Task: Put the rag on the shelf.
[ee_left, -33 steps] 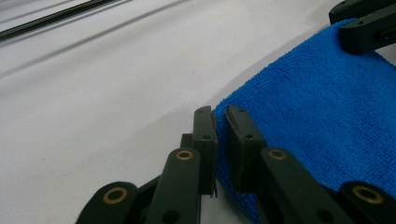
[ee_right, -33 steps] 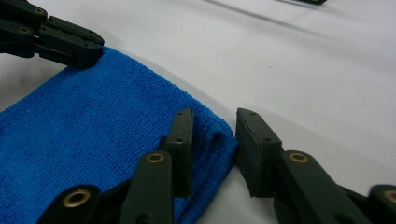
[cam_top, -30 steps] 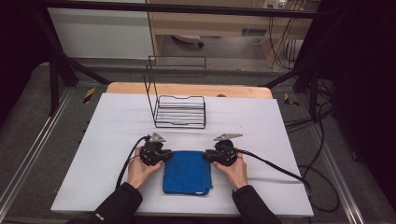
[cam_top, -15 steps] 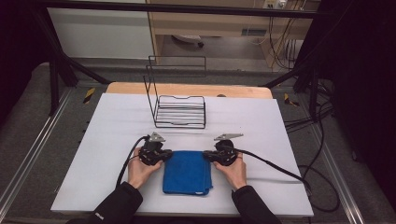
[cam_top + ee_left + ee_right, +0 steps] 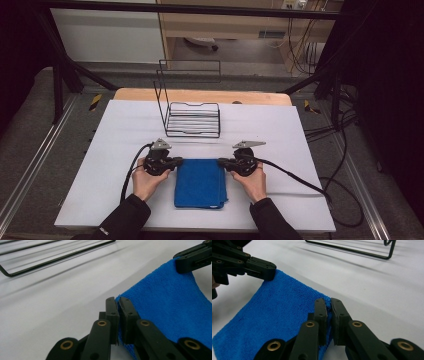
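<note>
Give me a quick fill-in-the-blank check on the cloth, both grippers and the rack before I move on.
1. The left gripper is shut on a far corner of the ____ cloth.
2. The right gripper is ____ on the cloth's other far corner.
3. The wire rack stands ____ the cloth, farther from the person.

Missing words: blue; shut; beyond

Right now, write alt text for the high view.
A person's two hands each pinch a far corner of a folded blue cloth with a hand-held gripper, left and right, on a white table. A black wire rack stands beyond.
</note>
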